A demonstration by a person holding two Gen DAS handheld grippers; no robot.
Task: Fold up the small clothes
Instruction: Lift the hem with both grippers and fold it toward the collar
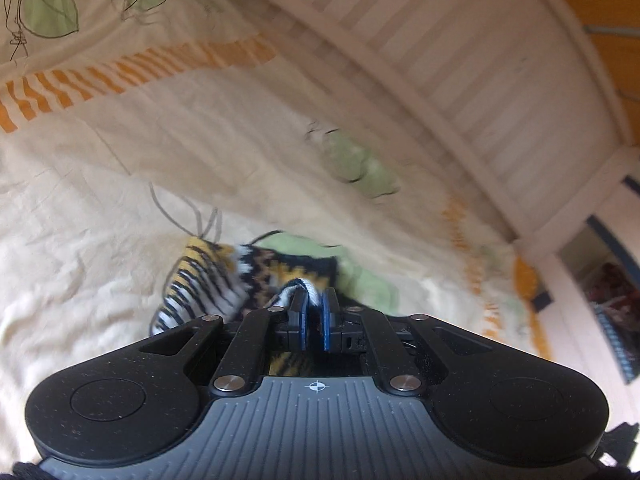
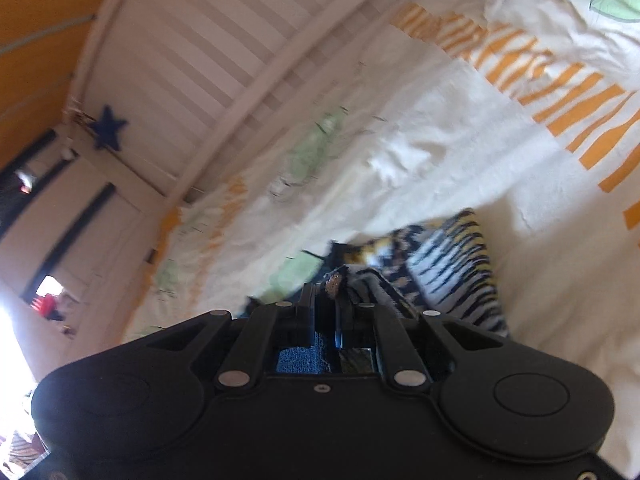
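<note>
— Knitted garment (image 1: 208, 280), the striped and zigzag one in black, white and yellow: where does it lie?

— On the cream bedcover (image 1: 100, 208), which fills most of both views, with its orange bands and green leaf prints. Behind the cover runs the white slatted rail (image 1: 460, 52) of the bed, and past that an orange wall (image 2: 36, 12). A blue star (image 2: 107, 128) sits on the white post at the rail's end.

— And the garment's shape?

— Bunched, its ribbed striped end toward the left in the left wrist view. Both views are motion-blurred, so I cannot tell how many layers it has.

— How are the tools posed?

— Both point down and forward at a slant toward the bed, tilted so the rail runs diagonally. The left gripper (image 1: 313, 304) has its blue-padded fingers drawn nearly together, pinching a white-and-black knit edge of the garment, which rises between them.

— The right one?

— The right gripper (image 2: 325, 304) has its fingers close together too, clamping a dark edge of the garment (image 2: 448, 264), with a speckled bit of fabric showing at the tips.
</note>
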